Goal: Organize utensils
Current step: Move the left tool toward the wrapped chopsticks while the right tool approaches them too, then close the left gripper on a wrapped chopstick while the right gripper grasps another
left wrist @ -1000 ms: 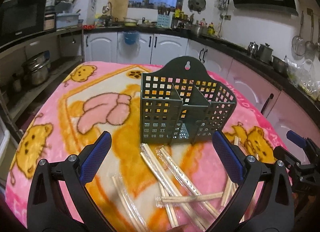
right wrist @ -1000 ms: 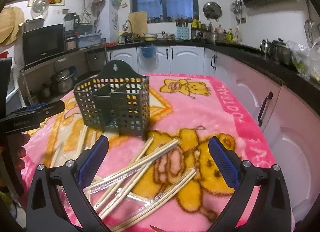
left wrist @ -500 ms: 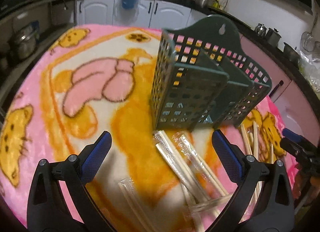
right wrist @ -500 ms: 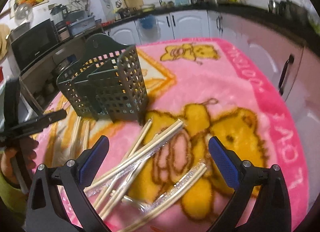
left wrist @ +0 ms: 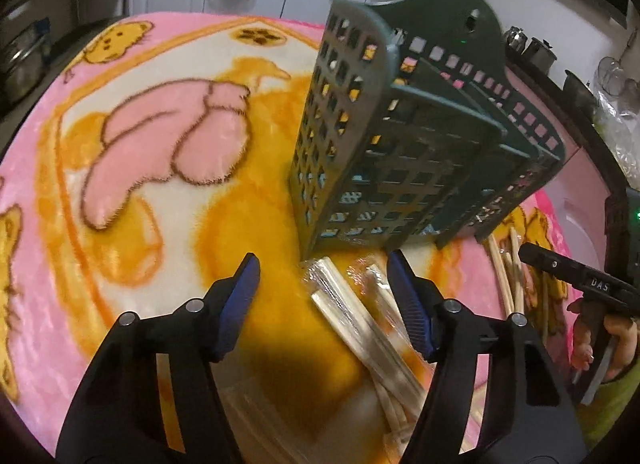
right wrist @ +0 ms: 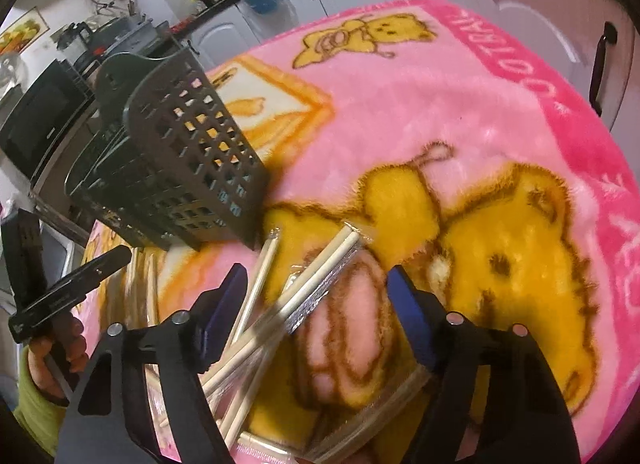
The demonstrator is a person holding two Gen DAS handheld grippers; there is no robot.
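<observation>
On the pink cartoon blanket (left wrist: pixel 132 192), the green slotted utensil holder (left wrist: pixel 400 152) stands empty, with wrapped chopsticks (left wrist: pixel 360 324) scattered just beside its base. The step in hand appears to be pickup: left gripper (left wrist: pixel 322 284) and right gripper (right wrist: pixel 316 296) have just been closing, each half open over chopsticks (right wrist: pixel 320 280), gripping nothing. Next, each must straddle one pair, then clamp.

One dark green slotted utensil holder (left wrist: pixel 404 152) on one pink cartoon blanket (right wrist: pixel 420 136). Two tongs, left (left wrist: pixel 323 296) and right (right wrist: pixel 316 304). Several wrapped chopstick pairs (left wrist: pixel 360 324) (overlapping and blurred, so exact number unclear).
</observation>
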